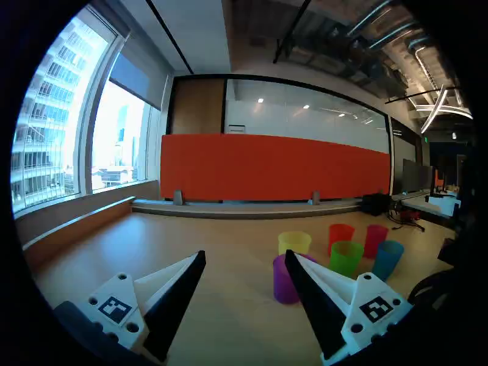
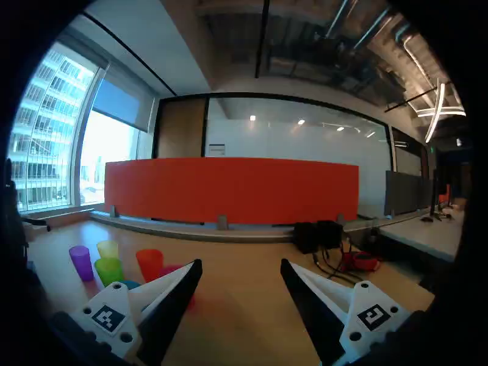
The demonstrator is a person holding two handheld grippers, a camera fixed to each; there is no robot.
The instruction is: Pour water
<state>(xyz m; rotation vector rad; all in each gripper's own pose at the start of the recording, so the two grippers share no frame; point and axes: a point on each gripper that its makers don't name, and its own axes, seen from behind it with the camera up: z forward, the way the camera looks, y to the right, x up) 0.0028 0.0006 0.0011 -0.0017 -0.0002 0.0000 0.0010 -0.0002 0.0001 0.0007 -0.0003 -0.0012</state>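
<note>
Several coloured plastic cups stand in a cluster on the wooden table point(image 1: 183, 244). In the left gripper view the purple cup point(image 1: 282, 282) is nearest, partly behind my right finger, with the yellow cup point(image 1: 294, 241), green cup point(image 1: 345, 257), orange cup point(image 1: 340, 233), pink cup point(image 1: 375, 239) and blue cup point(image 1: 388, 258) beyond it. My left gripper point(image 1: 244, 254) is open, short of the cups, holding nothing. In the right gripper view the purple cup point(image 2: 80, 261), yellow cup point(image 2: 108, 248), green cup point(image 2: 109, 270) and orange cup point(image 2: 149, 263) sit at the lower left. My right gripper point(image 2: 240, 263) is open with nothing between its fingers.
An orange partition point(image 1: 274, 166) closes the far edge of the table, and tall windows point(image 1: 55, 134) run along the left. Black boxes point(image 2: 318, 235) and a red item with cables point(image 2: 358, 261) lie at the right. A neighbouring desk point(image 2: 421, 235) stands beyond.
</note>
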